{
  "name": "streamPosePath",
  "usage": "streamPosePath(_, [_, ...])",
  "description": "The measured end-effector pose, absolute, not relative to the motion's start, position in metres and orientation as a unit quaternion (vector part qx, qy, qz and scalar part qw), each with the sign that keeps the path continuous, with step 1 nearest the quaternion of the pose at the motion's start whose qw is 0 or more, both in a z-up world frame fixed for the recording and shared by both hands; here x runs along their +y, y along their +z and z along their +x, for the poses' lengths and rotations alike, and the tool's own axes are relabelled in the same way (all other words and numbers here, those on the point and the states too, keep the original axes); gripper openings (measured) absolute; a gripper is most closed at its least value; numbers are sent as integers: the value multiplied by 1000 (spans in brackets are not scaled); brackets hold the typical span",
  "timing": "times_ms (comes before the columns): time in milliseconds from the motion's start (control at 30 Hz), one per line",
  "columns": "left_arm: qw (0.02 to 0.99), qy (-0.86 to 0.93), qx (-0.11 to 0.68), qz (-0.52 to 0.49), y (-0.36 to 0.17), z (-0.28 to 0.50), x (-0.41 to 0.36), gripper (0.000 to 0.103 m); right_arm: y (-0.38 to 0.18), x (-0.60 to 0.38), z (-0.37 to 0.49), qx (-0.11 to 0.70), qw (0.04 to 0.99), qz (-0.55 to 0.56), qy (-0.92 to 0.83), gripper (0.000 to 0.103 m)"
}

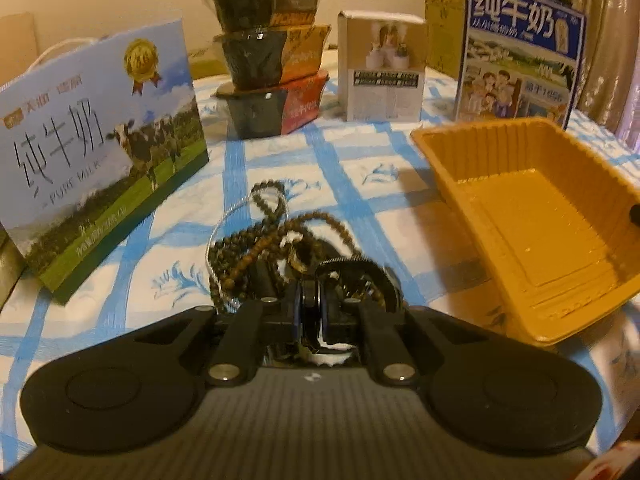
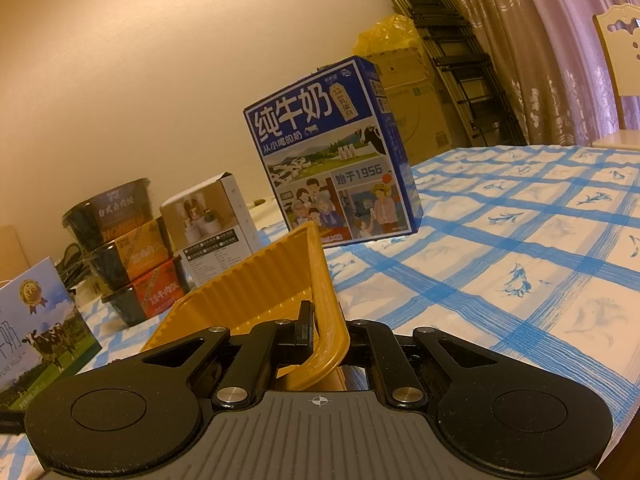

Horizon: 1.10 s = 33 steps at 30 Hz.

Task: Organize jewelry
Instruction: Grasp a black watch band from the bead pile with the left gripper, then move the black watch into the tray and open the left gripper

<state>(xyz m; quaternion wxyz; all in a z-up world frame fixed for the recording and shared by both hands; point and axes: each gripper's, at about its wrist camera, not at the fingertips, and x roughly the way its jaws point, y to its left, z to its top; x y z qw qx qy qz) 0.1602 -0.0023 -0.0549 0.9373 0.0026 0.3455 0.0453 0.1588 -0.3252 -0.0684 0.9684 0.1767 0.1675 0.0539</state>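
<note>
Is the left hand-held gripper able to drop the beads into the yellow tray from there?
Probably yes. The left hand-held gripper is at the bead pile, and the yellow tray sits open just beside it, tilted by the right hand-held gripper, nothing between.

**Matching black tongs on both hands**

The left tongs (image 1: 311, 312) are showing black linkage arms, silver pivot screws at five and seven o'clock, round side discs and a ribbed grey body. The right tongs (image 2: 326, 338) are wearing a crosshair mark.
</note>
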Motion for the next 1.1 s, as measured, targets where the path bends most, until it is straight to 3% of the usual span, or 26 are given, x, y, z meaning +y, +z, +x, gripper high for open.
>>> streamPosePath(500, [953, -66, 297, -6, -11, 175, -58, 8, -67, -321, 160, 166, 969, 174, 55, 7])
streamPosePath(1100, [918, -129, 374, -10, -57, 218, -117, 8, -64, -317, 160, 166, 969, 175, 57, 7])
